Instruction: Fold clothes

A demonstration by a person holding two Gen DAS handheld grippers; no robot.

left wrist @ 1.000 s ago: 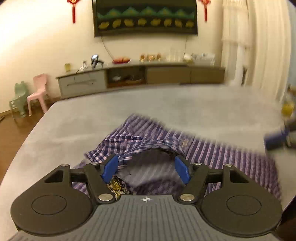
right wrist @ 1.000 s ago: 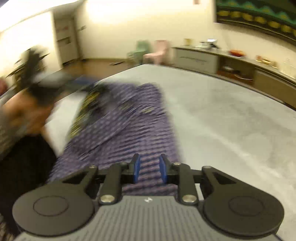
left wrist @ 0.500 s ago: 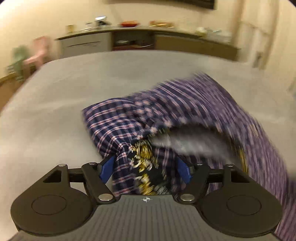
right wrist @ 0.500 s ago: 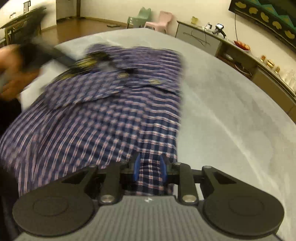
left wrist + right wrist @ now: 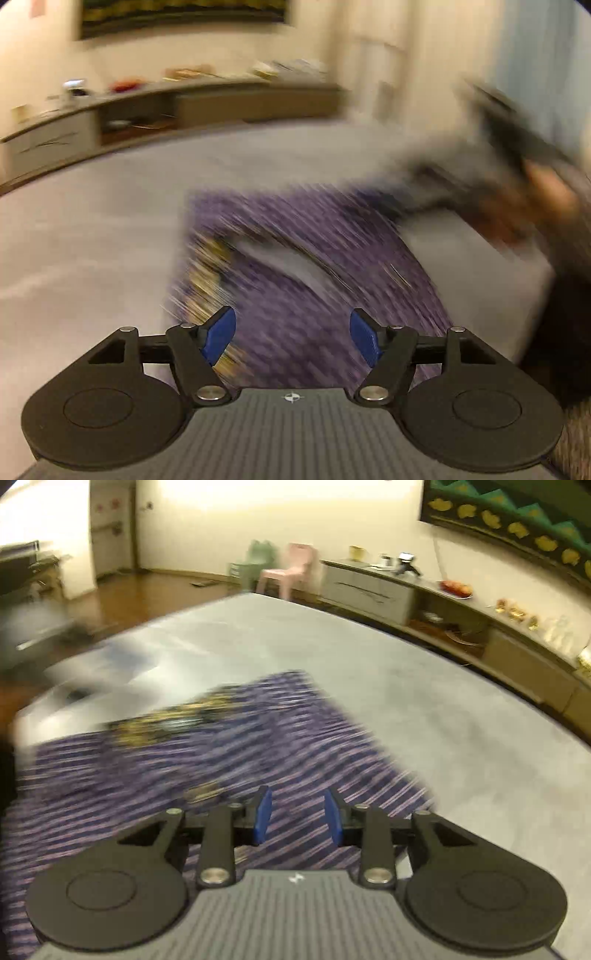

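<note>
A purple plaid shirt (image 5: 303,266) lies on the grey table (image 5: 92,229), its yellow-patterned collar lining (image 5: 207,266) turned toward the left gripper. The left gripper (image 5: 293,338) hangs above the shirt's near end, open wide with nothing between its blue pads. In the right wrist view the same shirt (image 5: 207,753) spreads across the table (image 5: 461,738), blurred by motion. The right gripper (image 5: 297,818) is open just above the shirt's near edge, holding nothing. The other gripper and a hand (image 5: 532,184) show as a blur at the right of the left wrist view.
A long low cabinet (image 5: 461,609) with small items runs along the far wall. A pink chair (image 5: 291,570) and a green chair (image 5: 256,559) stand beyond the table's far corner. The table's right edge (image 5: 532,295) drops off near the person's body.
The right gripper has opened and let go of the shirt's edge. The left gripper stays open and has swung, so the shirt now lies flatter on the table. Both views are blurred by motion.
</note>
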